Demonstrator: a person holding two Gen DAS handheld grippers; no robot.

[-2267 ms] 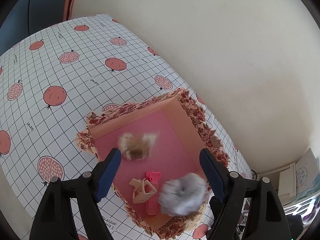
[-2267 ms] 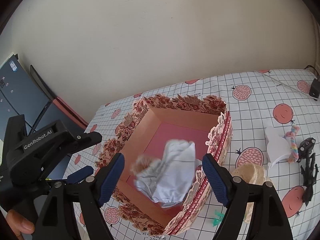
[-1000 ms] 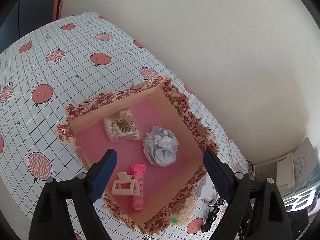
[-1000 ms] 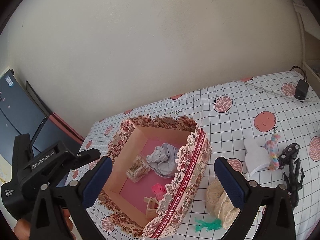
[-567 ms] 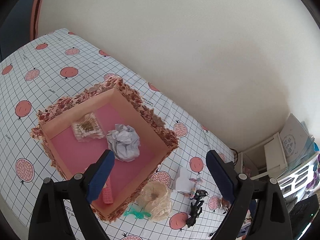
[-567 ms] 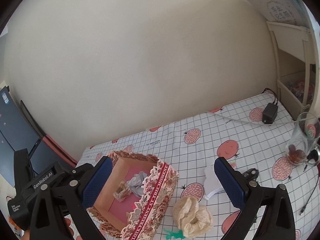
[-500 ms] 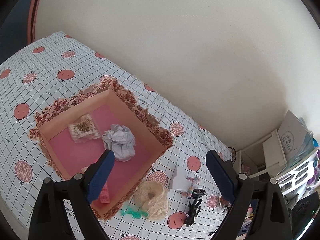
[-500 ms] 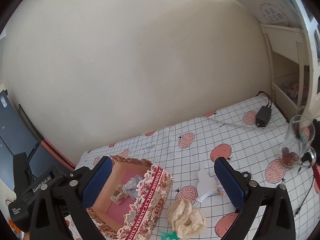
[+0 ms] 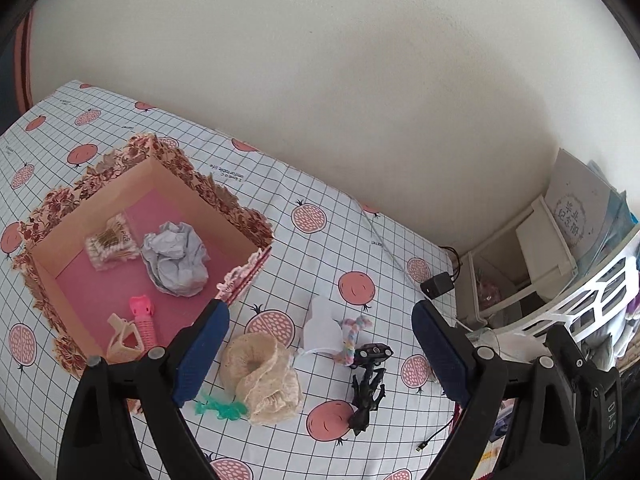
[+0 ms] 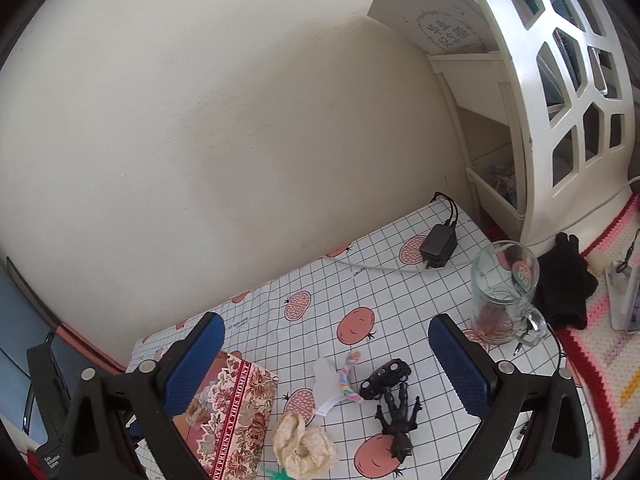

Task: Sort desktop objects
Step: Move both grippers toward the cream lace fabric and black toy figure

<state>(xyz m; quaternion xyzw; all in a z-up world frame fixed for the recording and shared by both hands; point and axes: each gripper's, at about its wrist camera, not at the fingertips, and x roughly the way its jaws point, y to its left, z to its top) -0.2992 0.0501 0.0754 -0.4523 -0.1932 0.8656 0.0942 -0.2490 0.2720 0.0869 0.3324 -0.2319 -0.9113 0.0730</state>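
A floral box [image 9: 244,220] with a pink floor holds crumpled grey paper [image 9: 176,260], a pack of cotton swabs [image 9: 110,242], a pink roller [image 9: 143,322] and a beige claw clip [image 9: 122,340]. On the cloth to its right lie a cream scrunchie [image 9: 262,376], a green clip [image 9: 218,408], a white card [image 9: 322,328], a pastel braided band [image 9: 352,340] and a black figure [image 9: 366,392]. My left gripper [image 9: 320,356] hangs open above them, empty. My right gripper [image 10: 326,364] is open and empty over the same scrunchie [image 10: 302,446], band [image 10: 348,376] and figure [image 10: 396,412].
A black power adapter [image 10: 438,244] with a white cable lies near the wall. A glass mug [image 10: 502,292] stands at the right, beside a black cloth [image 10: 566,284]. A white latticed shelf unit [image 10: 560,92] rises at the far right. The box's wall [image 10: 236,412] is at lower left.
Both grippers have drawn back and swung right from over the box. The paper and swabs now rest inside it, and the loose items right of the box have come into view.
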